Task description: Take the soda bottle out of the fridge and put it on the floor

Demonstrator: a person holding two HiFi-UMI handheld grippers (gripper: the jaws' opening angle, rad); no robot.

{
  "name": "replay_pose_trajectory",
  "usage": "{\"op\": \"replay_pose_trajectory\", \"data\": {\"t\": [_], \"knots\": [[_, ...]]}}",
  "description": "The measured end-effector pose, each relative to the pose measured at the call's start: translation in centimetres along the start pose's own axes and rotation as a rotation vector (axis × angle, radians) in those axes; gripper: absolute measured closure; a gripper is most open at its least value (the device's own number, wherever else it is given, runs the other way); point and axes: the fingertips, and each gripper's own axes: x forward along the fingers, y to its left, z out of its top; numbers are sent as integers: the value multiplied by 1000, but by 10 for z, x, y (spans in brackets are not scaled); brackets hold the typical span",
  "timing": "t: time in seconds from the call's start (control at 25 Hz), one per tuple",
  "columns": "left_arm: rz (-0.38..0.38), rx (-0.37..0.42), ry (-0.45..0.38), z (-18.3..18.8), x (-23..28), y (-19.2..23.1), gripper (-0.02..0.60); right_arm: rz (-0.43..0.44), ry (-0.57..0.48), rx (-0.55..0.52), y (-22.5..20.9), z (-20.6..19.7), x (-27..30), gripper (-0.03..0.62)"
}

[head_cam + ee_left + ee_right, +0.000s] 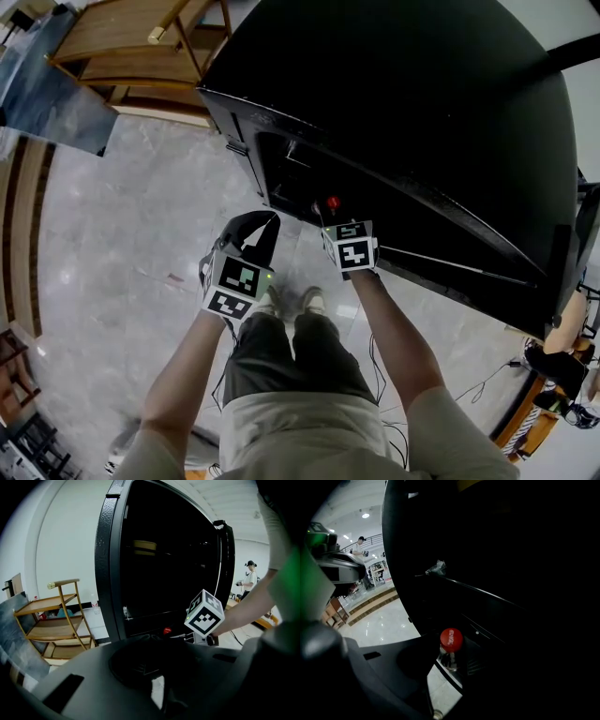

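The black fridge (422,112) stands open in front of me, its inside dark. Low inside it stands the soda bottle (451,639), of which only a red cap and a clear neck show. The cap (332,202) also appears in the head view and in the left gripper view (167,631). My right gripper (457,656) is open at the fridge's mouth, with the bottle's neck just ahead between its jaws and no pad pressing on it. My left gripper (150,637) hangs a little to the left and short of the fridge, its jaws shut and empty.
A wooden shelf rack (56,620) and a leaning grey panel (47,84) stand left of the fridge. Pale marble floor (122,244) spreads to the left and under my shoes (314,300). Cables (487,375) lie at the right, and a person (250,578) stands far back.
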Motion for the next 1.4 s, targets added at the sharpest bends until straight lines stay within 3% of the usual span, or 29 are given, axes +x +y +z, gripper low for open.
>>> {"op": "replay_pose_trajectory", "data": {"t": [0.6, 1.4], "knots": [[12, -16, 29, 1, -35, -14, 575, 40, 11, -48, 9, 8, -31, 482], [20, 27, -13, 98, -152, -72, 574, 107, -42, -115, 49, 59, -249, 482]]}}
